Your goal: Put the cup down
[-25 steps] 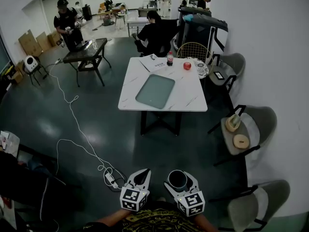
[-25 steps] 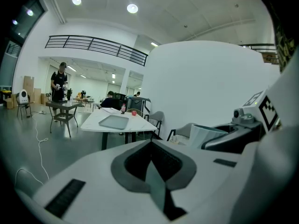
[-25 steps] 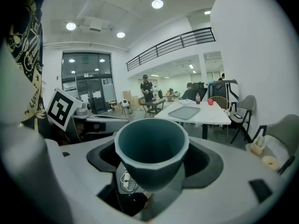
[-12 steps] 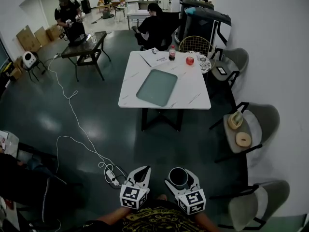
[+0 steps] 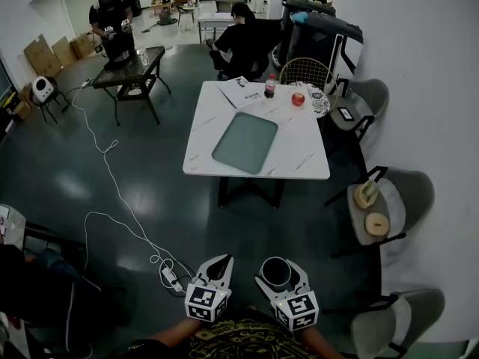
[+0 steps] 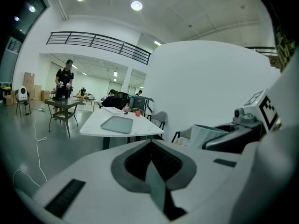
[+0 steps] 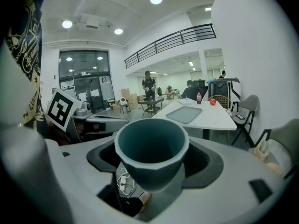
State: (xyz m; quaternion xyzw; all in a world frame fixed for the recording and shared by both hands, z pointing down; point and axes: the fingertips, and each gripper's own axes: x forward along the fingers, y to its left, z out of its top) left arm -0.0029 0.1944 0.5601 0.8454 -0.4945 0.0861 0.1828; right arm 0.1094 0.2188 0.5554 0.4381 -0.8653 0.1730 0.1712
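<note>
right gripper point(image 5: 277, 274): its jaws are pressed on the two sides of the cup point(image 7: 152, 148), so it carries the cup.
cup: dark teal, upright, mouth up, looks empty. it is at the lower centre of the head view, over the dark floor and not resting on anything.
why held so: probably the side grip keeps the bottom free, so that it can go flat on a surface.
left gripper point(image 5: 217, 268): jaws together with nothing between them, just beside the right one. it seems to have no work in this step.
table point(image 5: 299, 152): white, upper centre of the head view, well apart from the cup. a grey tray point(image 5: 245, 142) lies on it, with a bottle point(image 5: 269, 88) and a red apple point(image 5: 298, 99) at its far edge.
step: i judge that the carrying is under way and the putting down is not yet begun.
next: the person must likely come nearer to the table before lowering the cup.
</note>
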